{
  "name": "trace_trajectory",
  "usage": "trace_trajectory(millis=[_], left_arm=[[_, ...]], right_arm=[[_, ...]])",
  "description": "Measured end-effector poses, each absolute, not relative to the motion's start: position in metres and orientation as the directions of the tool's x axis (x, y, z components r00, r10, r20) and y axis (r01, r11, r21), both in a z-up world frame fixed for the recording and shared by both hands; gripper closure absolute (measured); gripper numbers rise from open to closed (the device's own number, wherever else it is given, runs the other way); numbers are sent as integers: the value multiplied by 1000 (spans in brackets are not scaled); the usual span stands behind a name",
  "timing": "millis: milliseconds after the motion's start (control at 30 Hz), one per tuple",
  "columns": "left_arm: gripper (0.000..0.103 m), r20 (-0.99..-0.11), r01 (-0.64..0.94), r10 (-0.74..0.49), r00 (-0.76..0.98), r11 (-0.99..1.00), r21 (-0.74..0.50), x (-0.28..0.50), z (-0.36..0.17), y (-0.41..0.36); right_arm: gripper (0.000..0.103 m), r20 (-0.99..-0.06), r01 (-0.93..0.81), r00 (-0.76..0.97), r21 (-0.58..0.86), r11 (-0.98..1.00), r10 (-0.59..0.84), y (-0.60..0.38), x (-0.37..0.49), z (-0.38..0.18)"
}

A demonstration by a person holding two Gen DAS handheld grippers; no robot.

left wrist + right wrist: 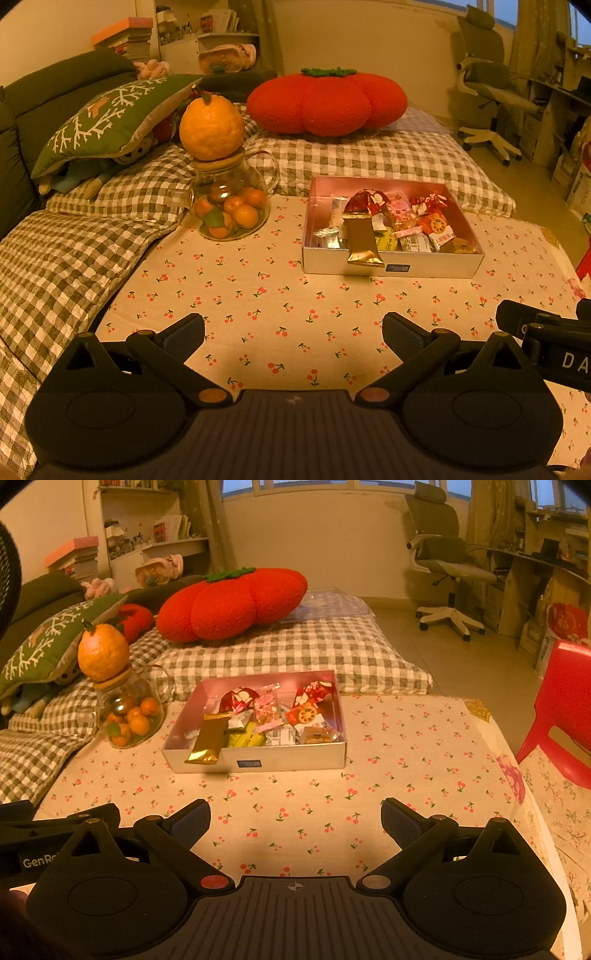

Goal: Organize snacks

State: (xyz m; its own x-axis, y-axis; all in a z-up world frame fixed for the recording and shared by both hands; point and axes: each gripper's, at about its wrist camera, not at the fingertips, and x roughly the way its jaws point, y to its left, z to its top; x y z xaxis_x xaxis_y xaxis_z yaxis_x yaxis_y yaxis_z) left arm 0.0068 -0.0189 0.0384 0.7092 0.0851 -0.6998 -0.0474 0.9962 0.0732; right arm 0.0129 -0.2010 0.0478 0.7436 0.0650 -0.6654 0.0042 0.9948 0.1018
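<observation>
A shallow silver box (436, 264) (295, 761) with a pink inside holds several wrapped snacks on the cherry-print tablecloth (280, 306) (388, 775). A gold packet (361, 240) (208, 740) lies tilted over the box's front rim, half hanging out. Two red foil sweets (365, 201) (238, 698) sit toward the back of the box. My left gripper (293, 334) hovers open above the cloth, well short of the box. My right gripper (295, 814) is open too, at a similar distance, with nothing between its fingers.
A glass teapot (231, 206) (129, 716) filled with small oranges stands left of the box, a big orange fruit (211, 127) (102, 651) on its lid. Checked cushions and a red tomato pillow (327, 101) lie behind. A red plastic chair (565, 709) stands at the right.
</observation>
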Motion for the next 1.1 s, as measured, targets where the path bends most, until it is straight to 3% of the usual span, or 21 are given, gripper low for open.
trace_trajectory(millis=[1100], left_arm=[[0,-703,-43,80,706,997,71,6,38,-20]], right_arm=[[3,-666,5,744,102,995,64,-200,13,47]])
